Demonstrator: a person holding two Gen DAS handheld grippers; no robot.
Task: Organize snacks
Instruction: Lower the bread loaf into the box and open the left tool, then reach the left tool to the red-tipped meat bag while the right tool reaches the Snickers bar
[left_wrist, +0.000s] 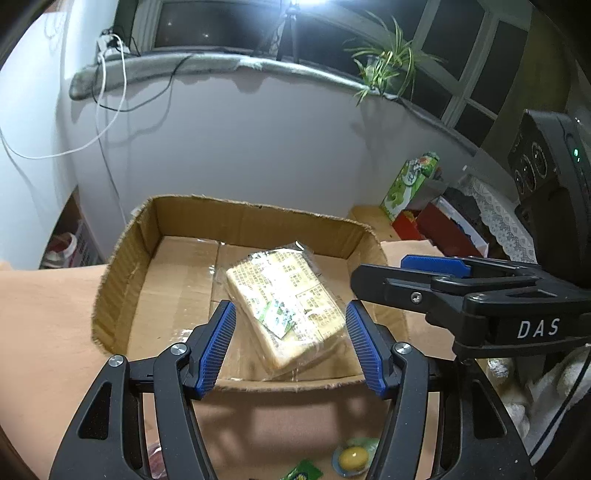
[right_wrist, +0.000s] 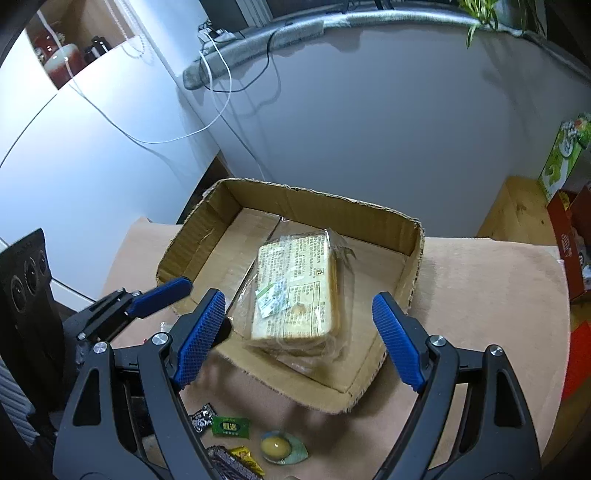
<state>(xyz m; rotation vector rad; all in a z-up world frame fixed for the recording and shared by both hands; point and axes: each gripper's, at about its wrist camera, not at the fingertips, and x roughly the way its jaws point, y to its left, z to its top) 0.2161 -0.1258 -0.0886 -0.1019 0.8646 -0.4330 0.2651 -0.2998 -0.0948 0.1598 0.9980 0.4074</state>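
A clear bag of sliced bread (left_wrist: 286, 304) (right_wrist: 297, 291) lies flat inside an open cardboard box (left_wrist: 122, 266) (right_wrist: 369, 218), towards its near side. My left gripper (left_wrist: 290, 314) hovers open over the box's near wall, and nothing touches its blue pads. My right gripper (right_wrist: 299, 302) stands wide open above the bread, clear of it; it also shows in the left wrist view (left_wrist: 399, 273) at the box's right corner. My left gripper's fingers (right_wrist: 162, 295) show beside the box's left corner. Small snack packets lie in front of the box: an egg-printed one (right_wrist: 280, 448) (left_wrist: 354, 458), a green one (right_wrist: 231, 426).
The box rests on a table with a pinkish cover (right_wrist: 480, 295). A black packet (right_wrist: 201, 419) and a yellow packet (right_wrist: 245, 459) lie near the front edge. A green carton (left_wrist: 406, 184) and red boxes (left_wrist: 443, 225) stand at the back right. A white wall with hanging cables rises behind.
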